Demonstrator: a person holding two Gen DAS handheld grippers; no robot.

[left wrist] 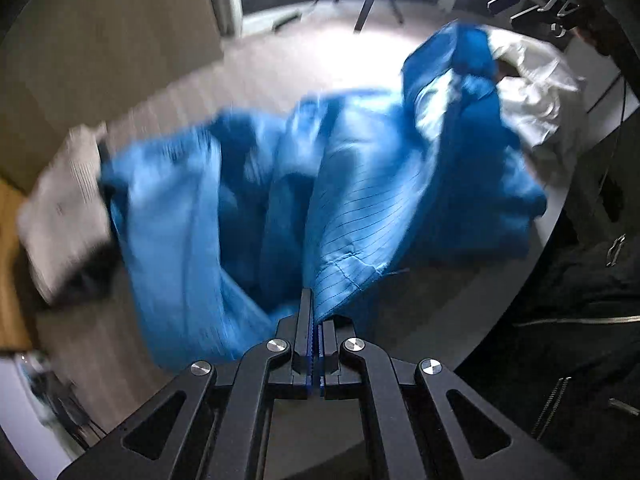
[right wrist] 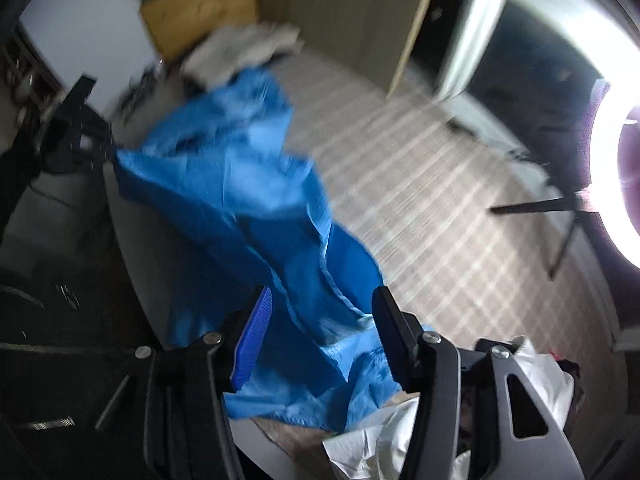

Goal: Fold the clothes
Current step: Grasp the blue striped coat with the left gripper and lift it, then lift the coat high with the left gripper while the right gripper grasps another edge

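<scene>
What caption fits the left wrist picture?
Left tool pinches the hem of a blue garment above the table.

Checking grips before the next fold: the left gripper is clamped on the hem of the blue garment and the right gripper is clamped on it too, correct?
Not quite. The left gripper is clamped on the blue garment hem, but the right gripper is open: the right wrist view shows its fingers spread apart, with the cloth lying loose between them, not pinched.
</scene>
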